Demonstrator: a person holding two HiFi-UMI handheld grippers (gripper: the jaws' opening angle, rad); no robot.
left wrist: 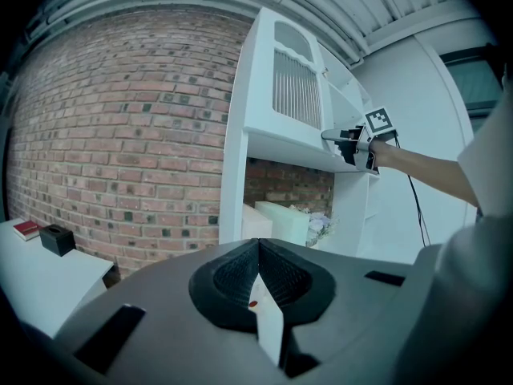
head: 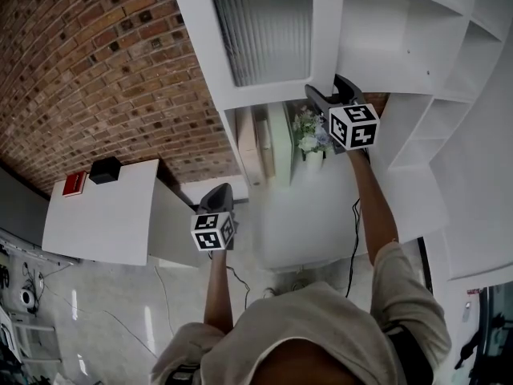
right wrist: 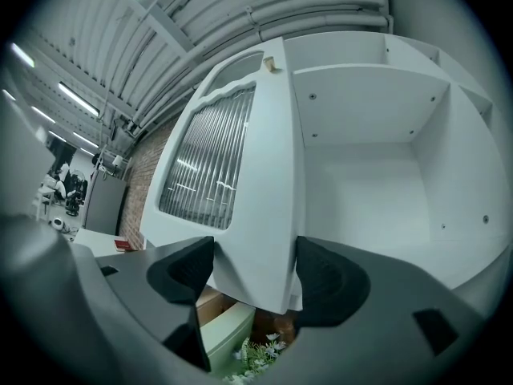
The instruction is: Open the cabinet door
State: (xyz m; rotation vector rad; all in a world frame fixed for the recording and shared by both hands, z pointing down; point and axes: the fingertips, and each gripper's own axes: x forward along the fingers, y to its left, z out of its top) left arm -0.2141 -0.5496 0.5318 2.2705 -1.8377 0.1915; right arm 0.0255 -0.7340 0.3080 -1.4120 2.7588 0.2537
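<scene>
Head view steeply down, all sharing cabinet door (head: pixel 264 38)

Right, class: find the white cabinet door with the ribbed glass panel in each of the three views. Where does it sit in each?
Head view: the cabinet door is at top centre.
Left gripper view: the door is above centre, seen at a slant.
Right gripper view: the door fills the centre, its lower corner between the jaws of the right gripper.
Shared landmark: the flowers under the cabinet show in all three.
</scene>
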